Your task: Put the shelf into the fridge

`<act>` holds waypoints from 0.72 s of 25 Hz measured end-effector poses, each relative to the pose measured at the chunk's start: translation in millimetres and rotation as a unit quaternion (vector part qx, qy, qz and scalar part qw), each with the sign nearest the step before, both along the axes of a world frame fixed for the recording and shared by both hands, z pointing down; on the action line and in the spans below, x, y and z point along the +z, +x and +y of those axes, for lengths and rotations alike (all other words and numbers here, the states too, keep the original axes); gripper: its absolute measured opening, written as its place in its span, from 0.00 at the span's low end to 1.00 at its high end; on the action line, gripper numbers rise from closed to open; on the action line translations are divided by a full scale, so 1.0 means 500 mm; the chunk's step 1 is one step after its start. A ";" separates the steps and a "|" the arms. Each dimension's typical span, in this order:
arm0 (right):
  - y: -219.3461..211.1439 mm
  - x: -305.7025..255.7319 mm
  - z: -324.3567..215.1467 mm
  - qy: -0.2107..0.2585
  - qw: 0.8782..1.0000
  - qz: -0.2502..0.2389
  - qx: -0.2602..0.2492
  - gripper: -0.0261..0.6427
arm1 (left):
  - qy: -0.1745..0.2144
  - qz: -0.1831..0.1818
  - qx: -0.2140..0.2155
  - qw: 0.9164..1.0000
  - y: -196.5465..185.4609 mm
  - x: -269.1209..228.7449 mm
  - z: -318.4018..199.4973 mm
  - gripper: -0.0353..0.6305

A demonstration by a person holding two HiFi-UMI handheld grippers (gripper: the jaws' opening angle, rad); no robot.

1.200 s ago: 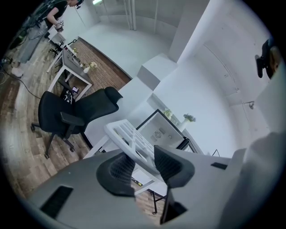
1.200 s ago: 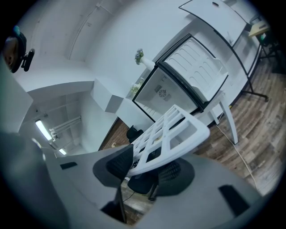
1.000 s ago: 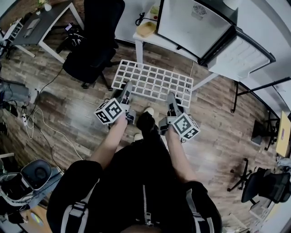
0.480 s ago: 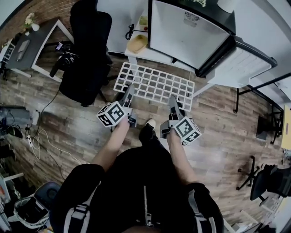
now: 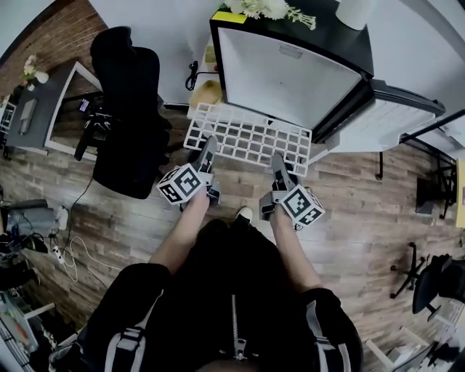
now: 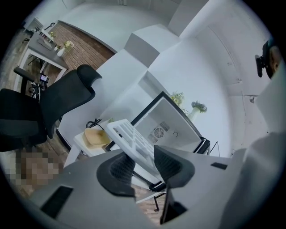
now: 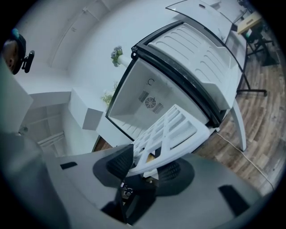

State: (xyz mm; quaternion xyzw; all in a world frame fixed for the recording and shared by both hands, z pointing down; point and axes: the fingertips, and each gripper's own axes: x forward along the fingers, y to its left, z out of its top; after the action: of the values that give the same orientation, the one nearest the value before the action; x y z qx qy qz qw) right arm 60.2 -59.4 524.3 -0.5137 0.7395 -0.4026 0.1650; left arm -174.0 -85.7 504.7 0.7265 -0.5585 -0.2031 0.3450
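Note:
A white grid shelf (image 5: 247, 136) hangs level in front of the open fridge (image 5: 287, 76), its far edge close to the fridge's mouth. My left gripper (image 5: 206, 150) is shut on the shelf's near left edge, my right gripper (image 5: 278, 163) on its near right edge. In the left gripper view the shelf (image 6: 130, 139) runs out from between the jaws toward the white fridge interior (image 6: 167, 127). In the right gripper view the shelf (image 7: 166, 134) is clamped between the pads, and the fridge cavity (image 7: 152, 100) with its round fan vent lies straight ahead. The fridge door (image 5: 392, 116) stands swung open to the right.
A black office chair (image 5: 127, 109) stands left of the shelf. The fridge sits on a small white table (image 5: 207, 91) that also bears a yellow bowl (image 6: 96, 137). A desk (image 5: 43, 109) is at far left, with cables on the wooden floor (image 5: 116, 225). Flowers (image 5: 265, 9) sit atop the fridge.
Both grippers have carried the shelf forward toward the fridge. The fridge opening now sits larger and closer, with the shelf's far edge near it.

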 end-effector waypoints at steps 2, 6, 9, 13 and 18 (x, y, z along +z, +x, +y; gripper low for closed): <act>0.008 -0.005 -0.025 0.000 1.000 0.006 0.004 0.28 | -0.002 0.006 0.005 1.000 0.008 0.004 -0.028 0.28; 0.033 0.000 -0.064 -0.001 1.000 0.014 0.015 0.28 | -0.001 0.016 0.024 1.000 0.036 0.008 -0.084 0.28; 0.051 0.002 -0.090 -0.001 1.000 0.016 0.026 0.28 | -0.003 0.018 0.039 0.999 0.057 0.015 -0.121 0.28; 0.062 0.018 -0.112 -0.008 0.999 0.008 0.033 0.28 | -0.005 0.018 0.054 0.998 0.073 0.020 -0.156 0.28; 0.072 0.011 -0.142 -0.003 0.999 0.017 0.042 0.27 | -0.006 0.020 0.061 0.998 0.081 0.027 -0.186 0.28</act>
State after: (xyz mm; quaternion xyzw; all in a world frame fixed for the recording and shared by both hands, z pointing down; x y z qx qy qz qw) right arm 96.1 -130.5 529.8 -0.5513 0.7190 -0.3888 0.1673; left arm -133.4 -178.8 518.0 0.7528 -0.5072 -0.1930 0.3724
